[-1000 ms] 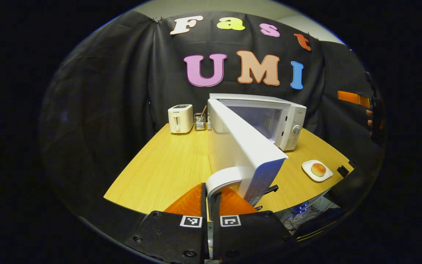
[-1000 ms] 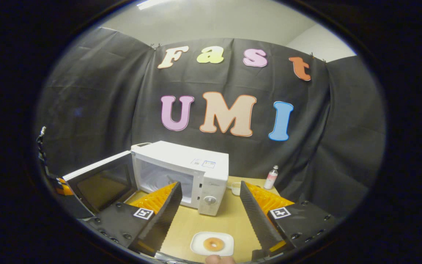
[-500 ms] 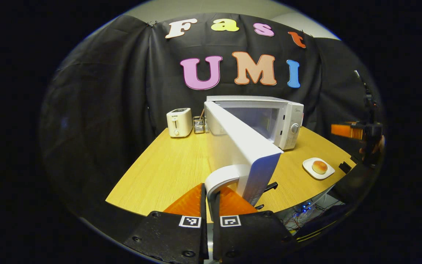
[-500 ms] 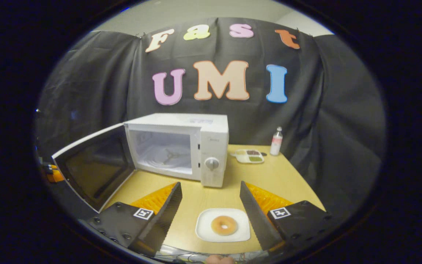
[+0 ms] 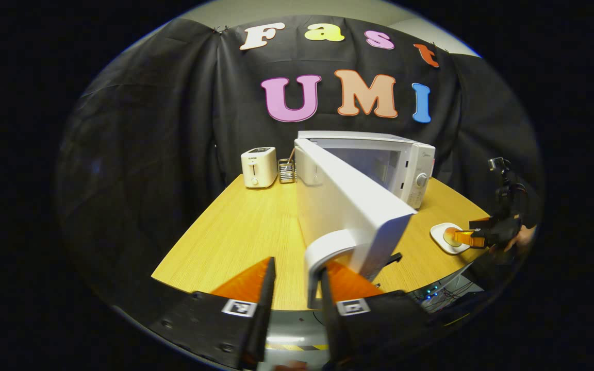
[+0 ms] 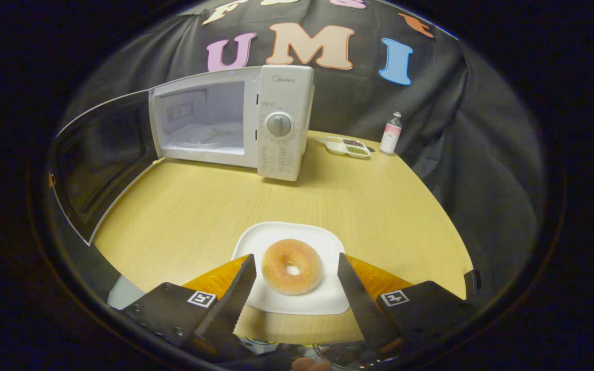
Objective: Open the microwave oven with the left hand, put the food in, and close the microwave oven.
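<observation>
Doughnut: lies on white plate, table front edge, between right gripper fingers, jaws spread, untouched.
Left gripper: jaws parted around door handle.
Risk: uneven closing may push plate off edge; microwave door may swing.

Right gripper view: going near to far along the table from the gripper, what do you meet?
Right gripper, open → doughnut on its white plate → microwave oven, door open → divided snack dish → small bottle by the cloth wall.
</observation>
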Motion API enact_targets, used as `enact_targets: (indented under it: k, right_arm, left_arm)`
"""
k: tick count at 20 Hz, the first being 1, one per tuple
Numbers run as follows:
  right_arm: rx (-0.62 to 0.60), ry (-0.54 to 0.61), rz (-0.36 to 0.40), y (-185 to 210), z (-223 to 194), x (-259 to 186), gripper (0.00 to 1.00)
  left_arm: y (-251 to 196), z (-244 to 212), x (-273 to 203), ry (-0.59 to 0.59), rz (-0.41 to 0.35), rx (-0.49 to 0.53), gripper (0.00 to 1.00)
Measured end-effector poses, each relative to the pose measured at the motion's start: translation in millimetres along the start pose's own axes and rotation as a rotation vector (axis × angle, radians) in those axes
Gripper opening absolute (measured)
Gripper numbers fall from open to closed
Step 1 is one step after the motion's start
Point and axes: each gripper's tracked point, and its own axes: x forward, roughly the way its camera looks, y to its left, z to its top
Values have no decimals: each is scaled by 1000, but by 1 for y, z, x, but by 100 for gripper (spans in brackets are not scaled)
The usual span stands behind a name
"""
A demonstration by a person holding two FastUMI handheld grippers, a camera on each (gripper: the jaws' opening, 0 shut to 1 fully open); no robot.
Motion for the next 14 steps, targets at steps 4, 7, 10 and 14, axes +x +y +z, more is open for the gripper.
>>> enact_targets:
  k: [4,7,10,14]
  right_arm:
    - [-6,33,0,0,-9,13,98]
    - [7,63,-2,0,-14,20,98]
    - [30,76,9,3,-19,22,99]
    - [47,92,34,10,-20,24,80]
  left_arm:
    - [5,-1,-3,11,32,-11,98]
    - [5,-2,-7,21,46,-3,97]
    - [13,-5,-16,29,72,43,95]
    - [25,-16,-29,60,83,-4,94]
